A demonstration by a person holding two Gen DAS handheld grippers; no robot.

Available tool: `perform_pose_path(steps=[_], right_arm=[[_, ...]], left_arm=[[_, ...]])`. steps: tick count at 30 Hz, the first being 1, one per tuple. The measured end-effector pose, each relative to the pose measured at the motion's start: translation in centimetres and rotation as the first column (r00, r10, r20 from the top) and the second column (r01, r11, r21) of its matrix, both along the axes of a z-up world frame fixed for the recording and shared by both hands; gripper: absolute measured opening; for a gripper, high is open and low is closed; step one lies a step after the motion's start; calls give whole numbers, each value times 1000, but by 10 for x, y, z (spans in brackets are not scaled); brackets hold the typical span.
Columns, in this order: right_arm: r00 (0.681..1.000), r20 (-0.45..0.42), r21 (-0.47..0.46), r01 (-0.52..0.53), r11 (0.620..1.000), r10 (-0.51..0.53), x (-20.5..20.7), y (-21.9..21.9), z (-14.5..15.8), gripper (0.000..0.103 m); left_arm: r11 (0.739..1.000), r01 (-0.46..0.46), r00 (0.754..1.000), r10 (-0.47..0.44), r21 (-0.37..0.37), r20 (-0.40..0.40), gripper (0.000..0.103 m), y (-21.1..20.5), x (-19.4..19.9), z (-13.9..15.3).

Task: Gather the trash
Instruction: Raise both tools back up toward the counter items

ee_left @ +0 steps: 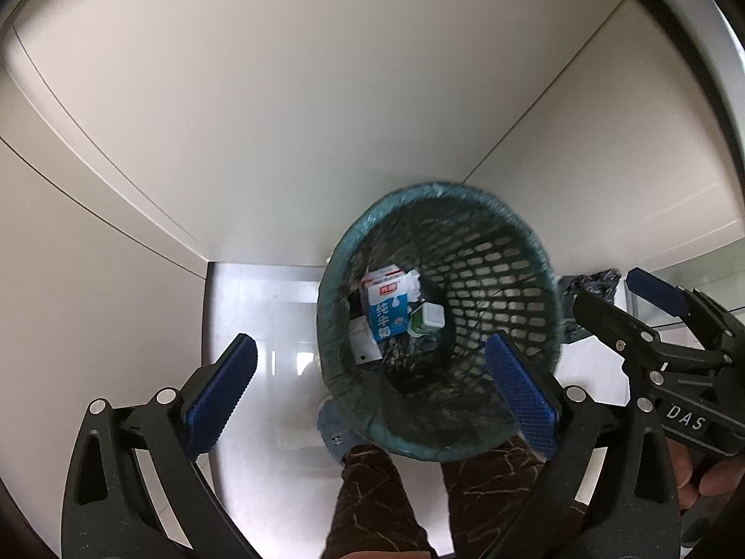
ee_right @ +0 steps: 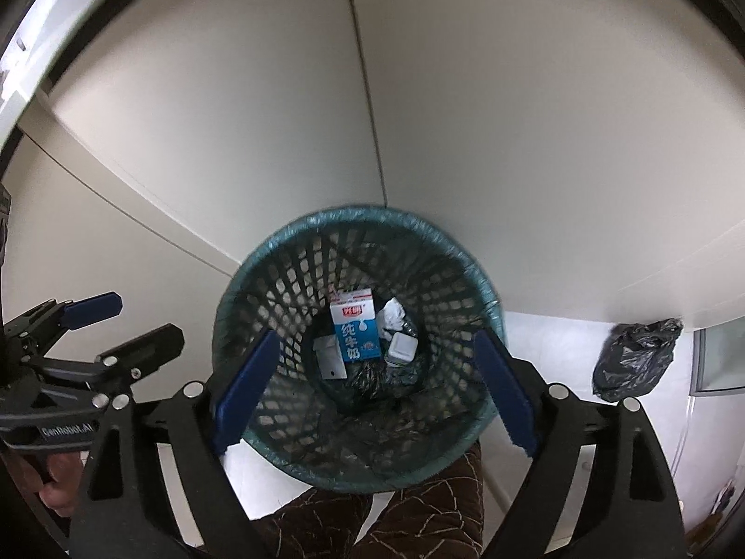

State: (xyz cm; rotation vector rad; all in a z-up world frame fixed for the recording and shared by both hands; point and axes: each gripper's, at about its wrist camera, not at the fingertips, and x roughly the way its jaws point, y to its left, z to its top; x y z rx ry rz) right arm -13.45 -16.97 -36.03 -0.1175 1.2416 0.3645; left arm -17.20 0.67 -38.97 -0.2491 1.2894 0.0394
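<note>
A green mesh waste basket with a thin liner stands on the floor against white panels. On its bottom lie a blue and white milk carton, a small white square tub, crumpled white paper and a flat grey piece. My right gripper hangs open above the basket's mouth with nothing between its blue pads. My left gripper is open and empty too, over the basket's left side, with the milk carton below it. Each gripper shows at the edge of the other's view.
A knotted black plastic bag lies on the white floor to the right of the basket. White cabinet panels rise just behind it. The person's legs in brown patterned trousers stand at the basket's near side.
</note>
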Motion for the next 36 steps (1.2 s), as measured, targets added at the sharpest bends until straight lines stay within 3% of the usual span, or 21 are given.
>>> perform_pose_path(steps=[8, 16, 36], right_arm=[[995, 91, 12, 36, 999, -37, 5, -13, 76, 93], [976, 206, 25, 69, 997, -73, 9, -23, 153, 95], [876, 460, 65, 133, 989, -148, 50, -56, 296, 95]], left_arm=[[1000, 17, 996, -18, 15, 85, 97, -4, 10, 81], [1000, 20, 983, -23, 20, 183, 97, -4, 21, 156], [998, 13, 933, -33, 58, 359, 97, -6, 67, 293]])
